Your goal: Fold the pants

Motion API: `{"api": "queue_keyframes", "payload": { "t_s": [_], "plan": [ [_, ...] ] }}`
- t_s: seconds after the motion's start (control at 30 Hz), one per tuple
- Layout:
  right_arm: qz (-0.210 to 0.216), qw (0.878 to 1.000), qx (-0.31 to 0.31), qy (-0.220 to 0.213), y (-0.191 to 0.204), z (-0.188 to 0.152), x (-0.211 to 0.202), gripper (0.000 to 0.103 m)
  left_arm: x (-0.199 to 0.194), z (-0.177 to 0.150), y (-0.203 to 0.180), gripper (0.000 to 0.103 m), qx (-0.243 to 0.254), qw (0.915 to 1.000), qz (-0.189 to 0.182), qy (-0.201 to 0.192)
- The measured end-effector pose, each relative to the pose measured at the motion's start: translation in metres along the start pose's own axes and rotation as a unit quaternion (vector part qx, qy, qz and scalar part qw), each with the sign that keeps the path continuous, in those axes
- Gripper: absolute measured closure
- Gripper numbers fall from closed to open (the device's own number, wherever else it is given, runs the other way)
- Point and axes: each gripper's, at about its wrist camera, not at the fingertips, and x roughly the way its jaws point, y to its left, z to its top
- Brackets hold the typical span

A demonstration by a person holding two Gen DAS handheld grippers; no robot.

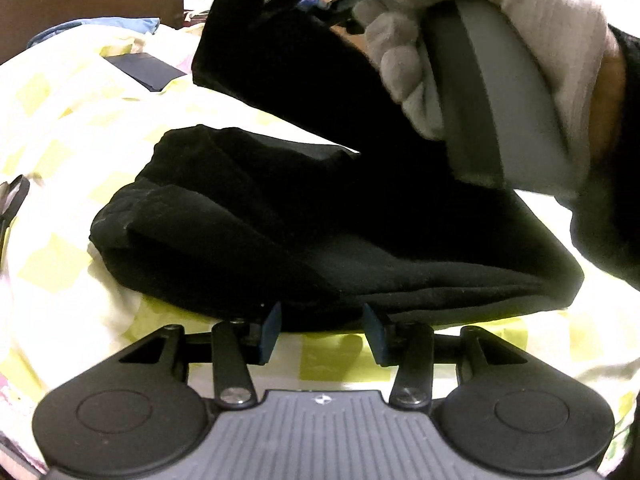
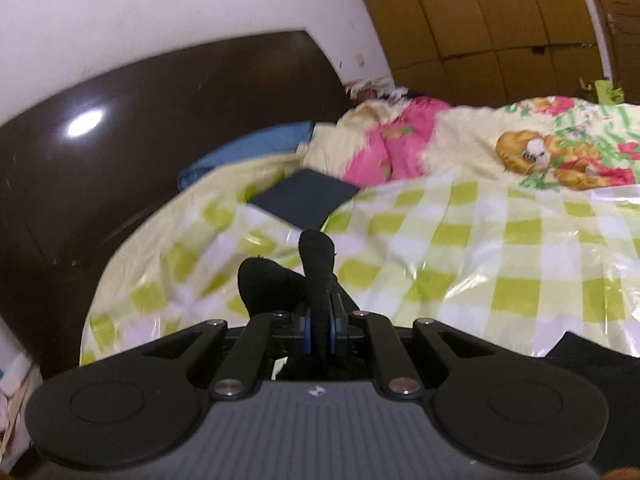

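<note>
A: Pants [image 1: 304, 240], black, lie in a folded heap on the bed [image 1: 72, 128], on its yellow-and-white checked cover.

B: And the left gripper [image 1: 322, 330]?

A: Low at the near edge of the heap. Its fingers [image 1: 269, 334] stand apart at a middling gap, their tips at the cloth's hem, with checked cover showing between them. They press on nothing that I can see.

B: The right one?

A: In the left wrist view the right hand [image 1: 492, 52], in a pale glove, holds its gripper's grey handle above the heap, and a stretch of the black cloth rises from the heap up towards that gripper. The right wrist view settles it: the right gripper [image 2: 319, 330] has its fingers [image 2: 306, 330] drawn narrow on a bunch of the pants [image 2: 316, 276], which pokes out past the tips in two dark lumps.

B: Anything else on the bed?

A: A flat dark book-like thing [image 2: 306, 198] lies on the checked cover further back. Behind it sit a blue pillow [image 2: 248, 150] and a pink flowered quilt [image 2: 384, 148], with a dog-print blanket [image 2: 552, 156] to the right. A glossy brown headboard [image 2: 100, 152] stands behind, against a white wall [image 2: 160, 8]
</note>
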Motion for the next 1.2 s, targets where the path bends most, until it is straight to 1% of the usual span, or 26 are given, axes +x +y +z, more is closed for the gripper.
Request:
{"api": "queue_keyframes", "payload": {
  "t_s": [0.03, 0.1, 0.13, 0.17, 0.23, 0.27, 0.3, 0.37, 0.4, 0.47, 0.53, 0.6, 0.7, 0.77, 0.8, 0.83, 0.9, 0.93, 1.0, 1.07, 1.1, 1.13, 1.2],
  "plan": [
    [0.003, 1.0, -0.014, 0.023, 0.004, -0.005, 0.007, 0.093, 0.0, -0.001, -0.001, 0.046, 0.003, 1.0, 0.0, 0.001],
    [0.016, 0.995, -0.046, 0.091, 0.014, -0.022, 0.026, 0.087, -0.001, -0.004, -0.001, 0.046, 0.013, 0.9999, 0.001, 0.005],
    [0.029, 0.987, -0.07, 0.141, 0.021, -0.036, 0.039, 0.086, -0.002, -0.004, 0.001, 0.045, 0.015, 0.9999, 0.001, 0.008],
    [0.041, 0.982, -0.082, 0.167, 0.025, -0.047, 0.046, 0.082, -0.004, -0.006, 0.002, 0.045, 0.016, 0.9998, 0.003, 0.012],
    [0.064, 0.978, -0.093, 0.177, 0.028, -0.059, 0.048, 0.08, -0.007, -0.008, 0.003, 0.045, 0.015, 0.9997, 0.008, 0.017],
    [0.071, 0.977, -0.088, 0.178, 0.027, -0.059, 0.047, 0.075, -0.008, -0.01, 0.005, 0.045, 0.012, 0.9997, 0.01, 0.02],
    [0.094, 0.977, -0.065, 0.182, 0.024, -0.057, 0.046, 0.073, -0.009, -0.01, 0.006, 0.045, 0.007, 0.9997, 0.009, 0.022],
    [0.148, 0.969, -0.024, 0.195, 0.018, -0.052, 0.045, 0.072, -0.008, -0.01, 0.007, 0.045, 0.001, 0.9996, 0.007, 0.026],
    [0.159, 0.968, -0.021, 0.194, 0.019, -0.048, 0.044, 0.072, -0.008, -0.009, 0.006, 0.045, 0.002, 0.9996, 0.008, 0.026],
    [0.155, 0.971, -0.031, 0.179, 0.022, -0.043, 0.033, 0.072, -0.008, -0.006, 0.005, 0.045, 0.01, 0.9996, 0.015, 0.022],
    [0.159, 0.974, -0.019, 0.159, 0.012, -0.032, 0.015, 0.072, -0.014, -0.004, 0.005, 0.045, 0.012, 0.9997, 0.016, 0.013],
    [0.144, 0.979, -0.017, 0.143, -0.004, -0.024, -0.006, 0.071, -0.022, 0.001, 0.006, 0.045, 0.011, 0.9997, 0.02, -0.001],
    [0.072, 0.991, -0.014, 0.111, -0.048, -0.016, -0.046, 0.07, -0.031, 0.018, 0.01, 0.045, 0.015, 0.9991, 0.028, -0.028],
    [0.019, 0.995, -0.004, 0.101, -0.08, -0.018, -0.07, 0.068, -0.031, 0.03, 0.013, 0.044, 0.021, 0.9981, 0.032, -0.049],
    [-0.013, 0.995, 0.003, 0.101, -0.098, -0.021, -0.083, 0.065, -0.032, 0.038, 0.012, 0.044, 0.024, 0.9975, 0.032, -0.058],
    [-0.042, 0.994, 0.012, 0.103, -0.116, -0.026, -0.093, 0.064, -0.031, 0.044, 0.011, 0.041, 0.028, 0.997, 0.033, -0.065],
    [-0.096, 0.989, 0.04, 0.108, -0.149, -0.038, -0.111, 0.061, -0.022, 0.059, 0.006, 0.04, 0.04, 0.9954, 0.04, -0.077],
    [-0.111, 0.985, 0.06, 0.114, -0.164, -0.044, -0.118, 0.061, -0.016, 0.064, 0.004, 0.04, 0.046, 0.9949, 0.04, -0.081],
    [-0.126, 0.978, 0.11, 0.127, -0.193, -0.06, -0.127, 0.061, -0.001, 0.075, 0.0, 0.04, 0.05, 0.9949, 0.037, -0.08],
    [-0.141, 0.973, 0.135, 0.127, -0.211, -0.073, -0.133, 0.061, 0.017, 0.083, -0.006, 0.04, 0.063, 0.9947, 0.041, -0.07],
    [-0.138, 0.972, 0.147, 0.125, -0.217, -0.077, -0.135, 0.061, 0.026, 0.084, -0.009, 0.04, 0.069, 0.9947, 0.042, -0.063],
    [-0.124, 0.97, 0.168, 0.125, -0.225, -0.082, -0.135, 0.061, 0.034, 0.085, -0.011, 0.04, 0.074, 0.9948, 0.045, -0.053],
    [-0.099, 0.968, 0.195, 0.125, -0.235, -0.088, -0.132, 0.057, 0.055, 0.081, -0.016, 0.04, 0.084, 0.9952, 0.046, -0.022]
  ]
}}
